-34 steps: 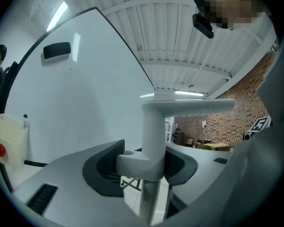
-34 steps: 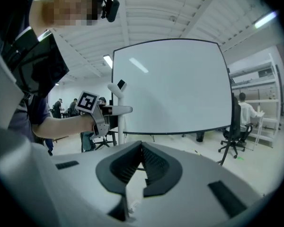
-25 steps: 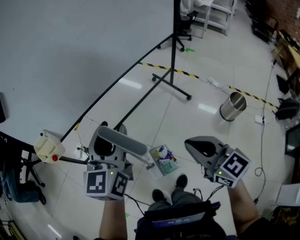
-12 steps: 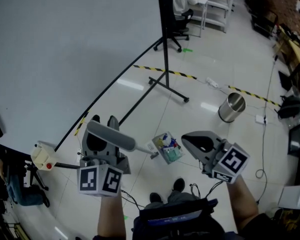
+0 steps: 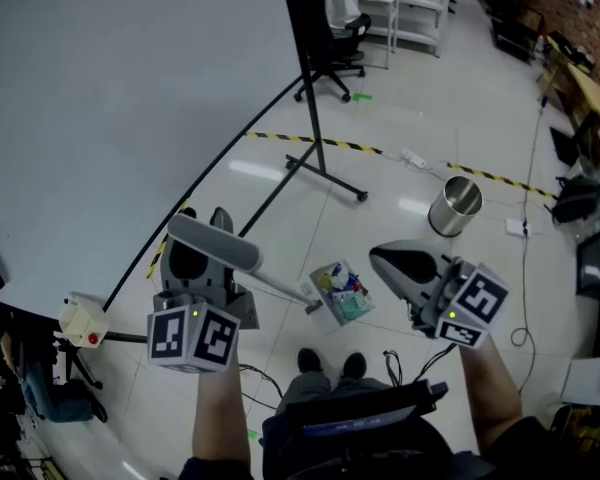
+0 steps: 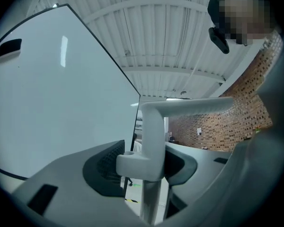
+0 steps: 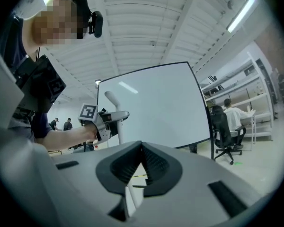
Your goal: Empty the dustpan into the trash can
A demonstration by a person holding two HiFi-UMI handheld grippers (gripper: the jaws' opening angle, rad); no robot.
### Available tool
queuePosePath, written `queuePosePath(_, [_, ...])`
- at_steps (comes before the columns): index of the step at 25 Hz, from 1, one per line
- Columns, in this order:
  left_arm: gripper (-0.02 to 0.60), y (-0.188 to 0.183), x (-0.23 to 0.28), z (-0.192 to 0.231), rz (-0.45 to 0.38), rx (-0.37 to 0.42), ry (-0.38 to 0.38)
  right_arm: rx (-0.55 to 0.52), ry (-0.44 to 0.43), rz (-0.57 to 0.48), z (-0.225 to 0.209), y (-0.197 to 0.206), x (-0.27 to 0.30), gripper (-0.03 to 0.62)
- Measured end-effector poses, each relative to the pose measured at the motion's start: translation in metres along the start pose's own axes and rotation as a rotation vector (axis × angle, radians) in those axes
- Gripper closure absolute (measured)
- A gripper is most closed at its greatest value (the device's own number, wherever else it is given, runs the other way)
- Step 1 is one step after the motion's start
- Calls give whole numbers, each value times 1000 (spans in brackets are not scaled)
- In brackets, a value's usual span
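Note:
My left gripper (image 5: 202, 245) is shut on the grey bent handle (image 5: 215, 241) of a long-handled dustpan. Its pan (image 5: 338, 293) hangs above the floor just ahead of my feet, filled with coloured scraps. In the left gripper view the handle (image 6: 151, 126) stands upright between the dark pads (image 6: 106, 164), which press on both of its sides. My right gripper (image 5: 405, 268) floats to the right of the pan with its jaws together and nothing between them (image 7: 142, 148). The shiny metal trash can (image 5: 453, 206) stands on the floor farther ahead and to the right, apart from both grippers.
A large whiteboard (image 5: 110, 98) on a black wheeled stand (image 5: 325, 173) fills the left side. Yellow-black tape (image 5: 320, 143) and cables (image 5: 525, 268) cross the floor near the can. A person sits on an office chair (image 5: 325, 28) by white shelves at the back.
Both grippers and the hanging dustpan have been carried forward across the floor and slightly up. The whiteboard stand has slid left in the view. The jaws look unchanged.

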State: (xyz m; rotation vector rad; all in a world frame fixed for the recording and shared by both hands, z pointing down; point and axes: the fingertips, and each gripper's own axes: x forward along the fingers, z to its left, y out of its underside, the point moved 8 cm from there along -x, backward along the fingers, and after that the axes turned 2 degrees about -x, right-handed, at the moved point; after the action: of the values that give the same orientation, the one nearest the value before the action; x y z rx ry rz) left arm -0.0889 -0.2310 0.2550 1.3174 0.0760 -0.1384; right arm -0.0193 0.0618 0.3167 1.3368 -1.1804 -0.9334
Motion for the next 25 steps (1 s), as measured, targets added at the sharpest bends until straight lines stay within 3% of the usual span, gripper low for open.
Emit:
queuePosePath(12, [379, 27, 48, -12, 34, -38, 118, -4, 88, 72, -21, 7, -3, 579])
queuePosePath(20, [379, 33, 98, 19, 34, -65, 197, -4, 142, 133, -55, 9, 39, 579])
queuePosePath(25, [379, 42, 131, 33, 68, -48, 227, 19, 176, 119, -78, 1, 61, 579])
